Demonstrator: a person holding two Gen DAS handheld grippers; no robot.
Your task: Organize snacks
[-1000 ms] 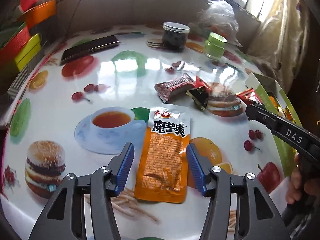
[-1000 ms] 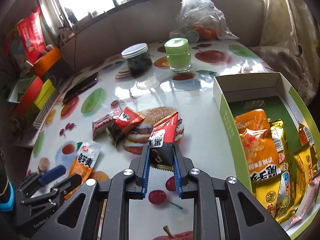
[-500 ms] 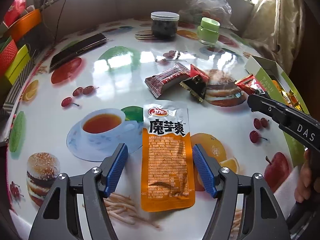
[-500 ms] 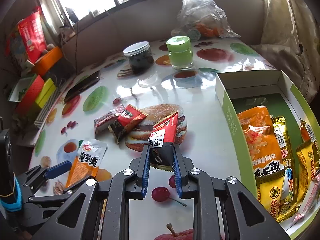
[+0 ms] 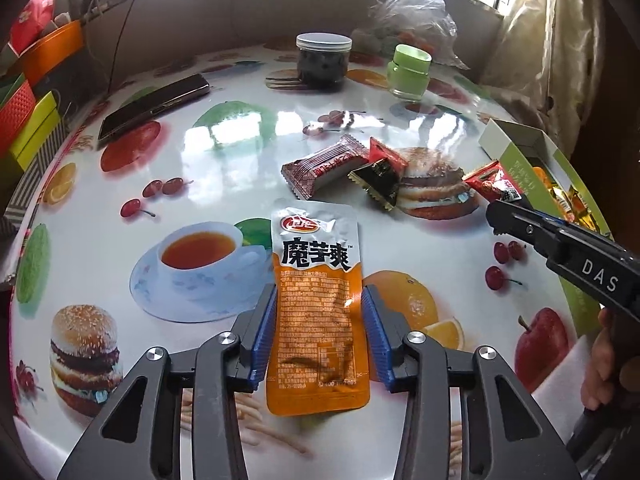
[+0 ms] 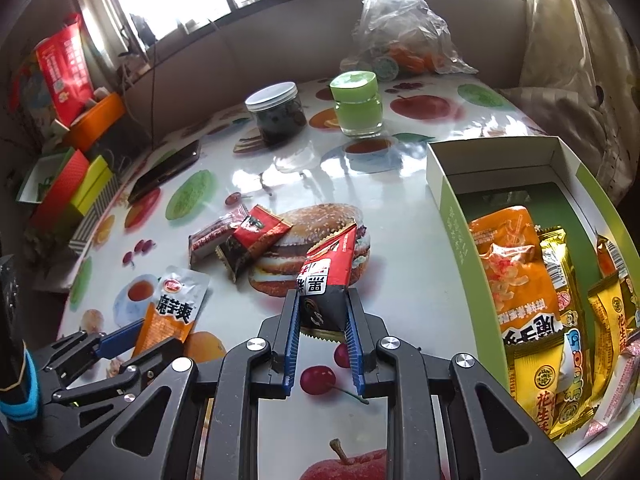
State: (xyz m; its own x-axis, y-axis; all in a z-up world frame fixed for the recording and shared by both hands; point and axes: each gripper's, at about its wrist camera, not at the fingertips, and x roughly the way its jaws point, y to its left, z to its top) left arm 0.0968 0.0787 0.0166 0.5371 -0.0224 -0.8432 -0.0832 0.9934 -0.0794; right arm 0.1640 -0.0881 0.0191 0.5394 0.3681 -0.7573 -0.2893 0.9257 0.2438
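An orange and white snack pouch (image 5: 316, 264) lies flat on the printed tablecloth. My left gripper (image 5: 319, 290) straddles its lower half, its jaws closing, with the blue pads (image 5: 266, 332) touching both long edges. Over the burger print, my right gripper (image 6: 323, 296) is shut on a red and black snack packet (image 6: 330, 256) and holds it upright. This gripper also shows at the right of the left wrist view (image 5: 500, 208). Two more small packets, one brown-red (image 5: 324, 166) and one red and black (image 5: 380, 176), lie together mid-table. A green and white box (image 6: 448, 216) at the right holds several snack packs.
A dark jar with a white lid (image 5: 323, 62), a green jar (image 5: 408, 74) and a clear plastic bag (image 5: 416, 12) stand at the back. A phone (image 5: 154, 106) lies at the back left. Coloured boxes (image 6: 76, 184) line the left edge.
The left gripper's jaws spread wider around the orange pouch, then closed in until the pads met its edges. The right gripper and its packet have not moved.
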